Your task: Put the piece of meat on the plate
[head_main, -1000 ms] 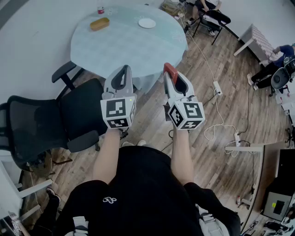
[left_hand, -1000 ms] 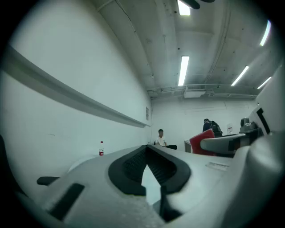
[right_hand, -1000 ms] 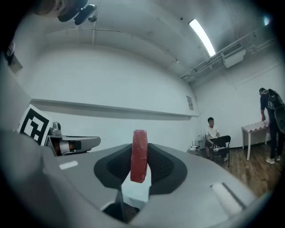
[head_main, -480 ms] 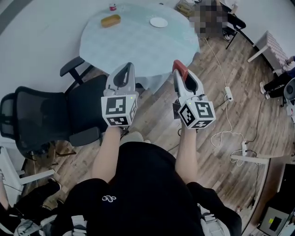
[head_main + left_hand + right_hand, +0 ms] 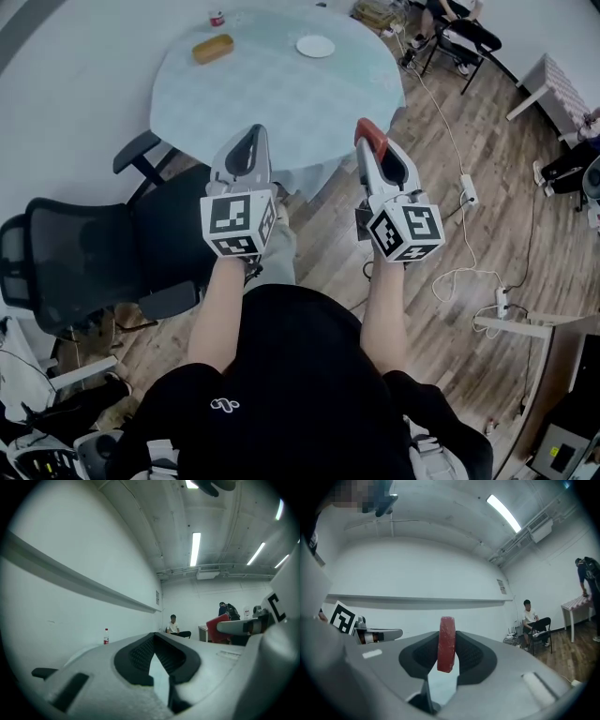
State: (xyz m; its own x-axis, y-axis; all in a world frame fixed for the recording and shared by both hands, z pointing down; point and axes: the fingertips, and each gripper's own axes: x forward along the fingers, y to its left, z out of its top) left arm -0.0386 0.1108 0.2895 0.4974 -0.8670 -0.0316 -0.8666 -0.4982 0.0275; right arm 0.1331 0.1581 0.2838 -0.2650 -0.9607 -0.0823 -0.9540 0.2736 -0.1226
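The piece of meat [image 5: 446,644], a red slab stood on edge, is held clamped between the jaws of the right gripper [image 5: 371,148], with one end left sticking out past the jaw tips. The jaws of the left gripper [image 5: 253,136] are seen closed tip to tip, with nothing gripped between them. Both grippers are held level and side by side, apart from each other, and are seen against the near rim of the round counter [image 5: 272,103] and the wooden floor [image 5: 525,216]. The white plate [image 5: 315,46] is set on the far side of the counter, well apart from the meat. A tan oblong thing [image 5: 213,48] is laid to the left of the plate, and a small red-labelled bottle [image 5: 217,18] is stood beyond it near the far rim. A black office chair [image 5: 84,253] is placed at the counter's left
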